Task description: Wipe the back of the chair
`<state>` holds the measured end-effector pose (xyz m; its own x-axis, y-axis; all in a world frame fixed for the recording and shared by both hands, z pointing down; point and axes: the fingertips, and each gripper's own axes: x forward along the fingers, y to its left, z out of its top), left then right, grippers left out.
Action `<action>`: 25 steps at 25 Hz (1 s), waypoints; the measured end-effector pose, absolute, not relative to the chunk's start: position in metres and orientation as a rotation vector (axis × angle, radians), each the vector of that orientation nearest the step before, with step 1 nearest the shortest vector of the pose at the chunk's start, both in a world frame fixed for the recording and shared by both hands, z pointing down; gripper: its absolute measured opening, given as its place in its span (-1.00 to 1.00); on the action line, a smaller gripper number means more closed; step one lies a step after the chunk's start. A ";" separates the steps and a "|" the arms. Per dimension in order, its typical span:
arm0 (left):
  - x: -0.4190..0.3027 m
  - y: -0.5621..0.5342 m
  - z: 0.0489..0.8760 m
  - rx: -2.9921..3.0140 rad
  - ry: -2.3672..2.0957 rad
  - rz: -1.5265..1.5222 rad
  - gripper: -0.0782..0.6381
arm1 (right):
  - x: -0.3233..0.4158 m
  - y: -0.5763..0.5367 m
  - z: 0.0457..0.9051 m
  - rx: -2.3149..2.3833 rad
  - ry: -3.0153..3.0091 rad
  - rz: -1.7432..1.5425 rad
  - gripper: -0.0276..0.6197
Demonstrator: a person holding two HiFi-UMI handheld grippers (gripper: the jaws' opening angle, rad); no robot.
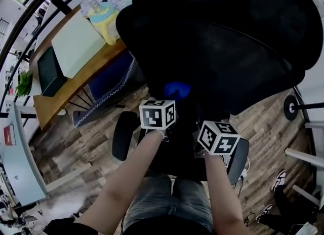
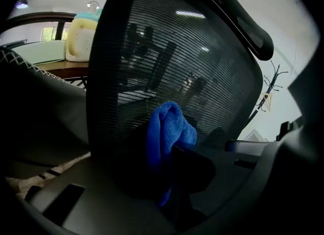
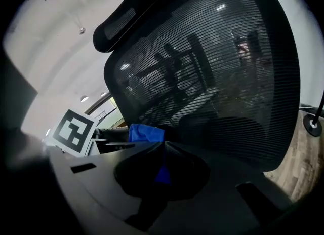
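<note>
Left gripper [image 2: 164, 158] pinches blue cloth [image 2: 169, 122] at chair back [image 2: 152, 51]. Right gripper [image 3: 162, 153] nips a sliver too, seen only in its own view.

I look down into an office, black mesh swivel chair [image 1: 223, 41], long wooden desk [image 1: 61, 89], potted plant [image 1: 23, 83], plank floor [image 1: 86, 143], coat stand [image 2: 271, 89].

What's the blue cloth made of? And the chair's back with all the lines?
The blue cloth looks like soft microfibre or terry: its surface is fuzzy and matte, and it folds limply. The chair back looks like black woven mesh, probably synthetic, with fine horizontal ribs you can see through.
</note>
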<state>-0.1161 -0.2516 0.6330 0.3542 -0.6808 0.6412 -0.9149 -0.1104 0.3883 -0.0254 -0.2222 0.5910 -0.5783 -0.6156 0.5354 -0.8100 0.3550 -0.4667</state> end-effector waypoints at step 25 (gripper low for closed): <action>-0.227 -0.231 0.631 1.632 -1.633 0.297 -0.58 | -0.080 -0.222 0.580 1.147 -2.394 0.982 -0.82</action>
